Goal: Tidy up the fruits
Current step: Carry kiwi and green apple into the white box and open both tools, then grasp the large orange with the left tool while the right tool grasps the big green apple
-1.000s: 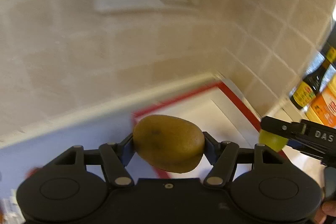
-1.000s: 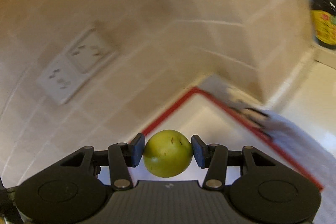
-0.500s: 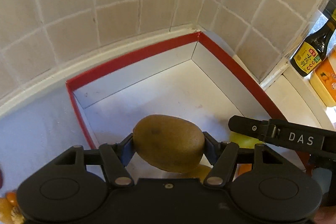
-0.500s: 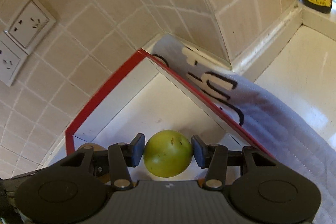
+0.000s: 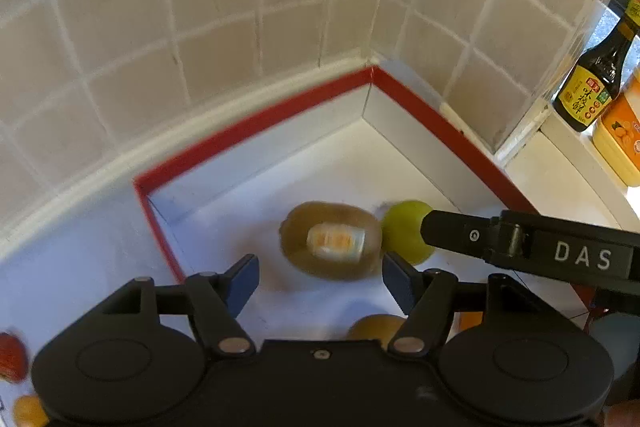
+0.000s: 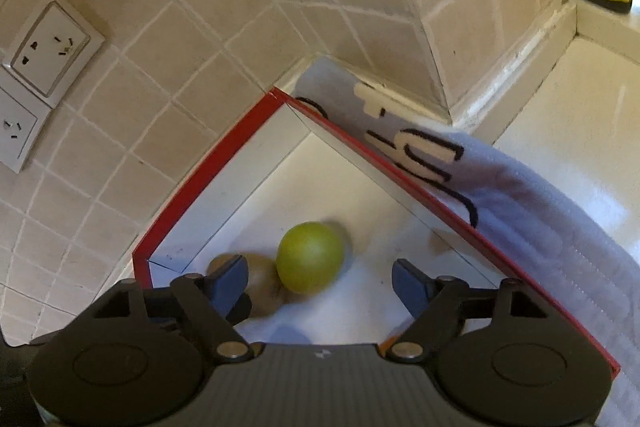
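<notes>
Two grippers release fruit into a red-rimmed box [image 5: 256,123] in the worktop's tiled back corner.
Left gripper [image 5: 320,273] and right gripper [image 6: 318,281] jaws are opening, gripping nothing; kiwi [image 5: 330,241] and green fruit [image 6: 310,257] lie touching on the box floor. Both look unsettled and could roll or get knocked by the jaws.

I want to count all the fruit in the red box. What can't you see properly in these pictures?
- Kiwi, left wrist view: motion-blurred; sticker unreadable. In the right wrist view a finger hides most of it.
- Brownish fruit, left wrist view: largely behind the left gripper, so its kind is unclear.
- Green fruit: partly covered by the right gripper's finger in the left wrist view.
- Red box: near side hidden in both views, so no full count.
</notes>
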Demonstrator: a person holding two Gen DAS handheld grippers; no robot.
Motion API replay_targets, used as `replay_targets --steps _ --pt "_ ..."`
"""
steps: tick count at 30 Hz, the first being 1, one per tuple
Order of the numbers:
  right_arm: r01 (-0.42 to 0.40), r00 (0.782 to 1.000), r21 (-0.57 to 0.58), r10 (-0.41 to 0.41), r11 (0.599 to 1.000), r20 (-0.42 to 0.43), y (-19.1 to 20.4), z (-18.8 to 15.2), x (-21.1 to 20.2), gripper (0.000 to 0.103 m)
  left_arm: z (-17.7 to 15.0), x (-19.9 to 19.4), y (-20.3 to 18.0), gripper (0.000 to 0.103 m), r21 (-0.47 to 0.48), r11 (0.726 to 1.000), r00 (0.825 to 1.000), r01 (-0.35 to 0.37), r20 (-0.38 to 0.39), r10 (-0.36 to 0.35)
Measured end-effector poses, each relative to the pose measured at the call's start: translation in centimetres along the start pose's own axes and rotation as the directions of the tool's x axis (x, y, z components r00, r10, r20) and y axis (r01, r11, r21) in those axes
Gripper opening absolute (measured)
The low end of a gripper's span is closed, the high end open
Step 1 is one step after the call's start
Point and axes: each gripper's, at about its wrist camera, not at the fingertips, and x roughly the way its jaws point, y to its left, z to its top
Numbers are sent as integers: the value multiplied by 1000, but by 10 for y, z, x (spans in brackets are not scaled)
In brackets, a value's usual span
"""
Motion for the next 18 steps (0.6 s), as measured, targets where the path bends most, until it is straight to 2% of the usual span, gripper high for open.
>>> replay_targets --steps 7,18 --pt "-21 999 -28 22 999 36 28 1 -19 83 1 -33 14 81 -3 999 997 -47 56 47" --pt "-86 996 -113 89 990 26 97 -20 -28 84 -14 -87 75 81 -89 988 985 -126 107 135"
